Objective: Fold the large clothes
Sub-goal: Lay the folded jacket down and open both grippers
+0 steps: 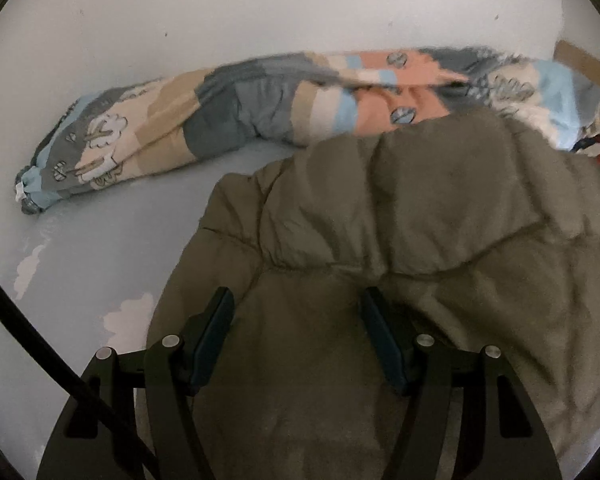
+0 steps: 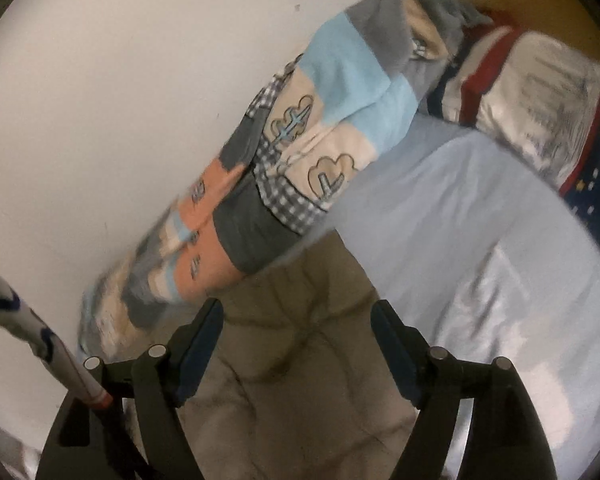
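Both grippers — left [image 1: 296, 312] and right [image 2: 296, 328] — gape over the coat [image 1: 400, 208], gripping nothing. Pinch one quilted layer at twelve o'clock — avoid the blanket [image 1: 228, 96].

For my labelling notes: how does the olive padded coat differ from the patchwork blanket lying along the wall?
The olive coat is one plain colour; the patchwork blanket mixes peach, blue, grey and cream. The coat lies spread and puffy under the left gripper; the blanket is bunched into a long roll. Both rest on the pale blue sheet.

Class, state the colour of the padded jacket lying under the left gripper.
Olive green, the padded jacket; clearest in the left wrist view.
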A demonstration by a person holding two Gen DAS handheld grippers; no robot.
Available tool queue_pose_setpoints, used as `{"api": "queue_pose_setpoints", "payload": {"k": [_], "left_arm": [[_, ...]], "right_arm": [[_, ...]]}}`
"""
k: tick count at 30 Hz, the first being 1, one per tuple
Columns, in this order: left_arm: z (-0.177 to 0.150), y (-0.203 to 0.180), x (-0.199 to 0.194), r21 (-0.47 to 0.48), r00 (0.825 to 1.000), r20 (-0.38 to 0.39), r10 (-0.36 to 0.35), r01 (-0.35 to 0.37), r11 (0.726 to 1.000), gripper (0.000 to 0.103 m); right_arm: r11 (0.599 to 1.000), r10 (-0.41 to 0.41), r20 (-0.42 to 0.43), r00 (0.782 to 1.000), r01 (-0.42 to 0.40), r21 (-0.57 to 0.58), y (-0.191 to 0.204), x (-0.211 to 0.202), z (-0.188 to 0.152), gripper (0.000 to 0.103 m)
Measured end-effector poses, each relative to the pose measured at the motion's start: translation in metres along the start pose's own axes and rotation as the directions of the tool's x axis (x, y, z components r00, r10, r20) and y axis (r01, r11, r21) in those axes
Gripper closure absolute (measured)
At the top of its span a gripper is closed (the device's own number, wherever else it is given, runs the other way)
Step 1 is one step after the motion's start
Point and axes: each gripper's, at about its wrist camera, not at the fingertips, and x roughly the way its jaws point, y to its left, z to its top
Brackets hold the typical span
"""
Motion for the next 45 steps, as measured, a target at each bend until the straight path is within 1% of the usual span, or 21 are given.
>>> {"api": "queue_pose_setpoints", "payload": {"k": [2,4,5,7,8,10,11,14,16,19,21,23,25,27,29,32,36,39,41,43,45], "left_arm": [[-0.002,-0.006,-0.018,0.003,0.999,0.051,-0.006,0.006,1.0,0.037],[-0.002,-0.015,-0.024,0.019,0.997,0.069,-0.025,0.024,1.0,0.037],[-0.002,-0.02,-0.023,0.032,0.997,0.062,-0.036,0.034,0.999,0.037],[-0.001,-0.033,-0.01,0.067,0.999,0.025,-0.04,0.038,0.997,0.037],[-0.002,-0.037,-0.002,0.076,1.0,0.005,-0.031,0.031,0.997,0.037],[-0.003,-0.039,0.019,0.072,1.0,-0.028,-0.006,0.008,0.997,0.037],[-0.002,-0.038,0.028,0.068,0.999,-0.047,-0.003,0.006,0.998,0.037],[0.002,-0.038,0.043,0.065,0.998,-0.067,0.002,0.002,0.998,0.033],[0.001,-0.039,0.052,0.058,0.997,-0.075,0.001,0.003,0.998,0.03],[0.003,-0.039,0.064,0.038,0.994,-0.113,0.013,-0.008,0.999,0.028],[0.004,-0.038,0.059,0.035,0.991,-0.134,0.022,-0.018,0.999,0.028],[0.003,-0.032,0.04,0.001,0.99,-0.142,-0.005,0.005,1.0,0.029],[-0.004,-0.023,0.008,-0.029,0.994,-0.097,-0.042,0.039,0.999,0.029],[-0.019,-0.013,-0.028,-0.026,0.998,-0.048,-0.038,0.036,0.999,0.029],[-0.038,-0.006,-0.058,-0.022,1.0,-0.021,-0.017,0.016,1.0,0.029],[-0.071,0.003,-0.094,-0.042,1.0,-0.022,-0.022,0.021,0.999,0.029],[-0.121,0.012,-0.136,-0.09,1.0,-0.017,-0.007,0.005,0.996,0.029],[-0.145,0.021,-0.146,-0.131,1.0,-0.018,0.012,-0.014,0.991,0.029],[-0.154,0.031,-0.144,-0.159,0.999,-0.025,0.032,-0.035,0.987,0.029],[-0.156,0.043,-0.135,-0.189,0.997,-0.049,0.051,-0.059,0.98,0.029],[-0.156,0.056,-0.127,-0.221,0.995,-0.061,0.073,-0.085,0.972,0.029]], "right_arm": [[0.993,-0.024,-0.031,0.999,0.021,-0.114,0.014,0.002,-0.015,0.022],[0.97,-0.054,-0.044,0.998,0.042,-0.239,0.031,0.005,-0.036,0.022],[0.947,-0.076,-0.039,0.996,0.06,-0.316,0.044,0.01,-0.048,0.022],[0.915,-0.09,-0.051,0.995,0.062,-0.399,0.06,0.022,-0.064,0.022],[0.901,-0.102,-0.057,0.993,0.068,-0.427,0.066,0.03,-0.07,0.022],[0.871,-0.159,-0.063,0.985,0.11,-0.479,0.074,0.05,-0.083,0.022],[0.857,-0.206,-0.08,0.975,0.14,-0.497,0.073,0.066,-0.088,0.022],[0.865,-0.244,-0.138,0.96,0.151,-0.479,0.056,0.097,-0.091,0.018],[0.883,-0.239,-0.179,0.954,0.137,-0.448,0.045,0.11,-0.089,0.016],[0.902,-0.232,-0.216,0.948,0.126,-0.414,0.035,0.125,-0.086,0.013],[0.91,-0.24,-0.237,0.941,0.133,-0.393,0.032,0.131,-0.083,0.013],[0.901,-0.274,-0.242,0.931,0.16,-0.403,0.037,0.131,-0.081,0.012],[0.907,-0.281,-0.232,0.931,0.178,-0.382,0.043,0.114,-0.08,0.013],[0.936,-0.221,-0.213,0.952,0.146,-0.319,0.045,0.08,-0.081,0.013],[0.955,-0.158,-0.185,0.97,0.102,-0.28,0.046,0.043,-0.087,0.013],[0.967,-0.147,-0.141,0.979,0.112,-0.229,0.042,-0.007,-0.103,0.013],[0.983,-0.116,-0.159,0.98,0.091,-0.161,0.031,-0.05,-0.14,0.014],[0.985,-0.126,-0.143,0.982,0.106,-0.139,0.025,-0.08,-0.167,0.027],[0.993,-0.096,-0.14,0.985,0.085,-0.082,0.021,-0.093,-0.176,0.038],[0.995,-0.085,-0.128,0.988,0.079,-0.053,0.018,-0.101,-0.181,0.042],[0.996,-0.09,-0.113,0.989,0.086,-0.038,0.016,-0.107,-0.183,0.042]]}}
